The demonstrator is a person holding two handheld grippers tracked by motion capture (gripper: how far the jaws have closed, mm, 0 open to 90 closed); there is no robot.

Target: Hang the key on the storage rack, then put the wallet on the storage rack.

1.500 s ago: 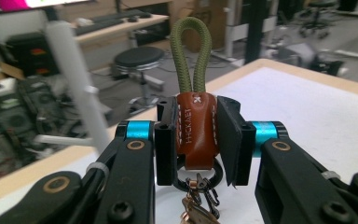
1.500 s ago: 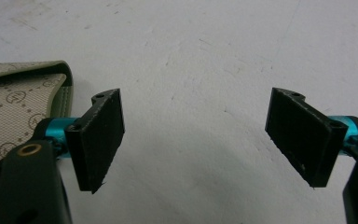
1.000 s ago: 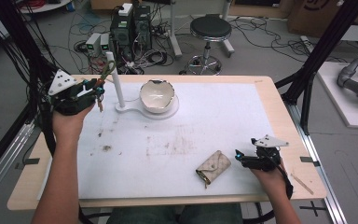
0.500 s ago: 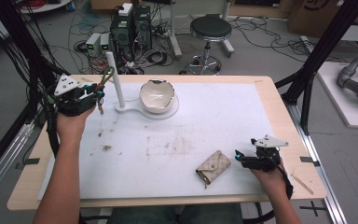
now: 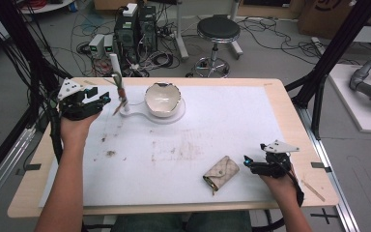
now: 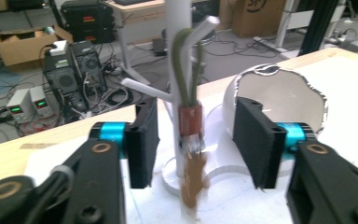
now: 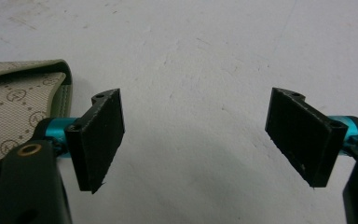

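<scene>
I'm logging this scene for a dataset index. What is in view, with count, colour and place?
Stand: one, white, branched post on a flat base, far left of the table.
Key strap: one, green loop with brown collar and tan tab, hanging on the stand, between the left tongs' open jaws, untouched.
Bowl: one, white, jagged rim, on the stand's base.
Pouch: one, beige, patterned, near right of the mat.
Mat: one, white, stained, covering the table.
Stool: one, black, beyond the table.
Left tongs: black, jaws just opened, beside the stand.
Right tongs: black, open, beside the pouch.
</scene>
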